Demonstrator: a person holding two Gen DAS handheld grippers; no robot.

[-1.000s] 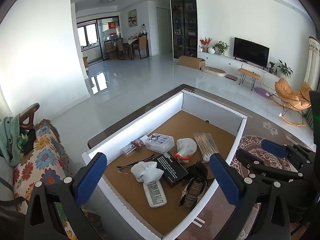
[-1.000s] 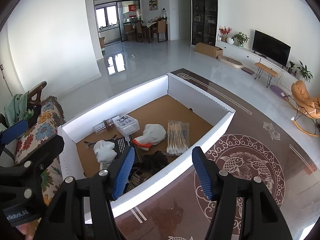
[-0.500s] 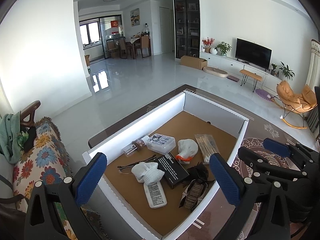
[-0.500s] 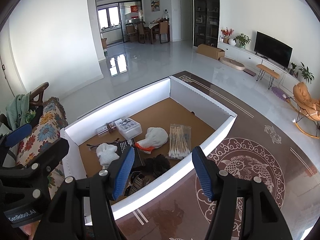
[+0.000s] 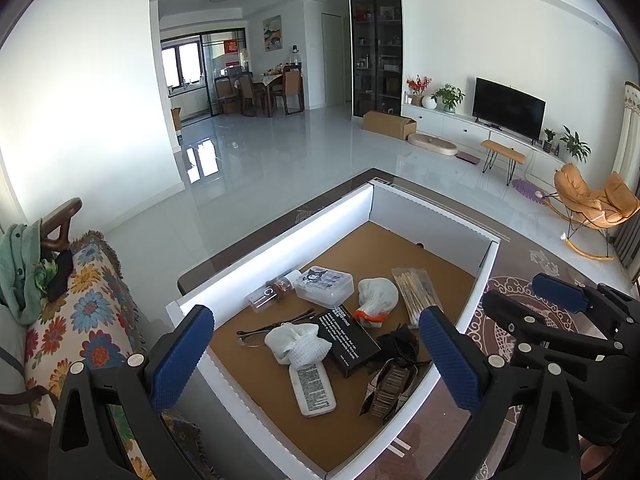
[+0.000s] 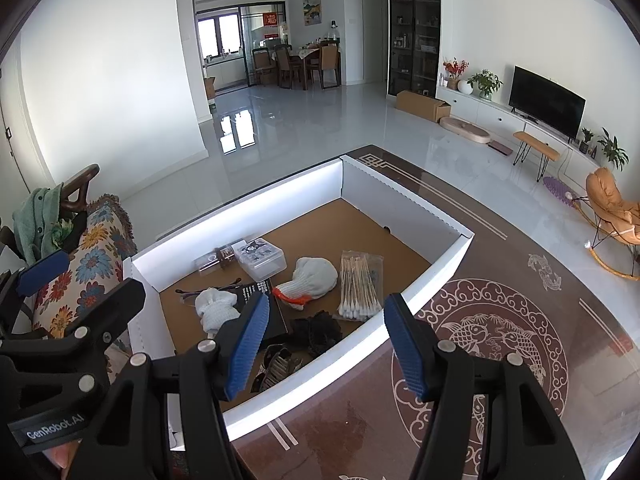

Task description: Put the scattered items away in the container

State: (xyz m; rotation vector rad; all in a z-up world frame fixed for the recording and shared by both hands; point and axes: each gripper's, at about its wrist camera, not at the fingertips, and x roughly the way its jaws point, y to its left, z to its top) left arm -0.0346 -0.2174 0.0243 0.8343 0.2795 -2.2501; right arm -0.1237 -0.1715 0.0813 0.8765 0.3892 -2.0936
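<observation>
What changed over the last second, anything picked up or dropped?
Almost nothing. The view eases a little: the box sits slightly further right and lower in the right wrist picture. Nothing was taken hold of or let go. The left gripper and right gripper stay open and empty above the box's near edge. The gloves, cotton swabs and black booklet lie where they were.

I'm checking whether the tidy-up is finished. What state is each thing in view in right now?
Left gripper: jaws open, empty.
Right gripper: jaws open, empty.
White box: open-topped, on the table.
Cotton swab pack: lying flat in the box.
Orange-cuffed glove: bunched up, in the box.
Clear lidded case: closed, in the box.
Glasses: lying in the box, partly under a white cloth.
Black booklet: flat, face up.
</observation>
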